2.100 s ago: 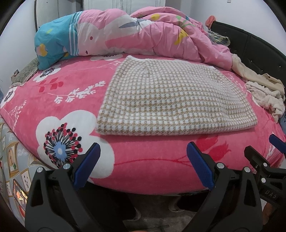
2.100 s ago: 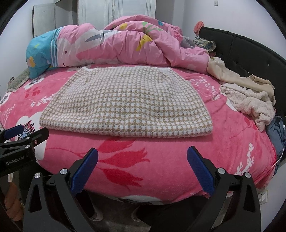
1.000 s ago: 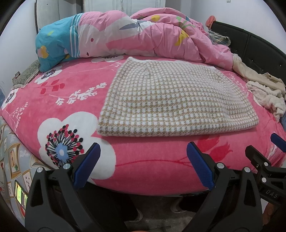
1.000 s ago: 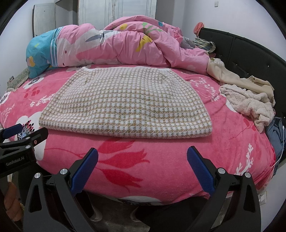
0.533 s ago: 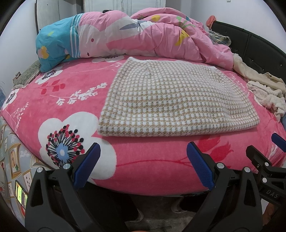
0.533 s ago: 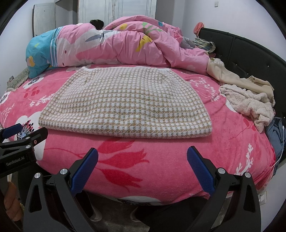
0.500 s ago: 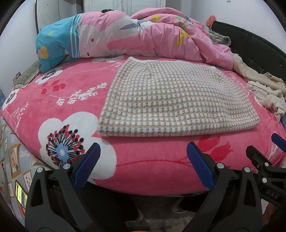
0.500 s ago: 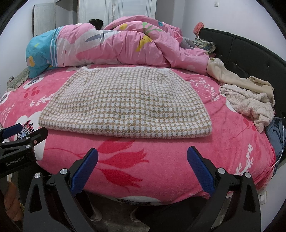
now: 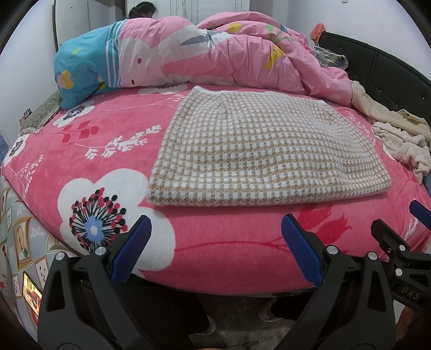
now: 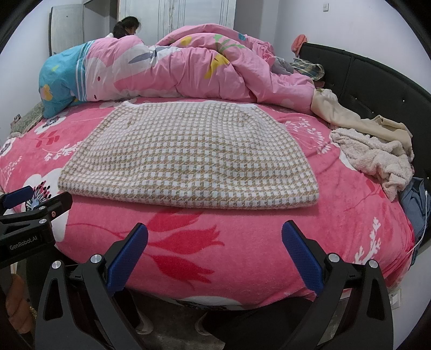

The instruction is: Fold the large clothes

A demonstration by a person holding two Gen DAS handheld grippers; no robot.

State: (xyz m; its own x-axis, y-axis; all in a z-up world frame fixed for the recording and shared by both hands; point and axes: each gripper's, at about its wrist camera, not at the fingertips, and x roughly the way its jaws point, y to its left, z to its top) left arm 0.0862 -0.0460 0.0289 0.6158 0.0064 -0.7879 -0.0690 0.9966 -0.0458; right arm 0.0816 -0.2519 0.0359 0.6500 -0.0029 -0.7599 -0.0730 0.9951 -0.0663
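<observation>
On the bed (image 9: pixel 221 250), whose pink fleece cover is printed with big white flowers and red tulips, a beige-and-white checked garment (image 9: pixel 258 150) lies flat and squared off, folded into a broad rectangle near the middle of the mattress, its near edge running along just short of the bed's front edge. Behind it, a rumpled pink duvet (image 9: pixel 221 56) with a blue end is heaped across the far side, touching the garment's far edge or very nearly so. To the right, a cream fluffy piece of clothing (image 10: pixel 377 158) and a tan one (image 10: pixel 371 123) lie crumpled beside the black padded headboard (image 10: pixel 377 78), well apart from the checked garment, with a bit of blue denim (image 10: pixel 414 204) at the bed's right edge. White walls and pale wardrobe doors (image 10: pixel 194 13) close the room at the back, where a person's dark-haired head (image 10: pixel 126 25) shows above the duvet. Both tools hang below the front edge of the mattress, short of the garment. The left gripper (image 9: pixel 215 251) has its blue-padded fingers (image 9: pixel 130 253) spread wide, holding nothing and touching nothing. The right gripper (image 10: pixel 214 255) is likewise spread wide, its fingers (image 10: pixel 301 258) empty and clear of the cover.
</observation>
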